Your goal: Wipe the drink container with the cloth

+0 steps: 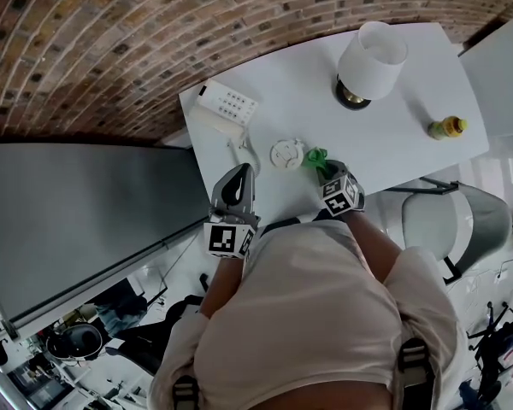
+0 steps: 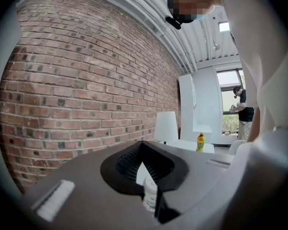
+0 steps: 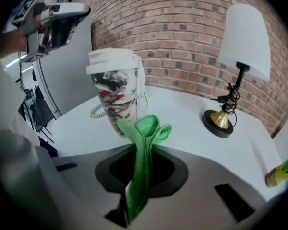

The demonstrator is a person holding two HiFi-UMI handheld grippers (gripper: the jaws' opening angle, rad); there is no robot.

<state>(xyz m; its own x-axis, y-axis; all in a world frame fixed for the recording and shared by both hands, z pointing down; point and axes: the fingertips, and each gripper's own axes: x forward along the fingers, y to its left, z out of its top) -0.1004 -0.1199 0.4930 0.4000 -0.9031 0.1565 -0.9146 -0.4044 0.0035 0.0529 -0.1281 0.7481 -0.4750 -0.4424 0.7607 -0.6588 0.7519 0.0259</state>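
The drink container is a paper cup (image 1: 287,153) (image 3: 116,97) with a white lid and a red and black pattern. It stands upright on the white table (image 1: 385,135). My right gripper (image 1: 327,174) (image 3: 139,176) is shut on a green cloth (image 3: 143,143) (image 1: 315,156). The cloth's folded end sticks up just in front of the cup and to its right, and I cannot tell whether they touch. My left gripper (image 1: 239,179) (image 2: 151,186) is shut with nothing in it. It is held up off the table, to the left of the cup.
A table lamp (image 1: 369,62) (image 3: 240,56) with a white shade stands at the back. A yellow bottle (image 1: 447,127) (image 2: 200,141) stands near the table's right edge. A white desk phone (image 1: 227,102) lies at the back left. A white chair (image 1: 449,216) is on the right, and a brick wall (image 2: 86,90) is behind the table.
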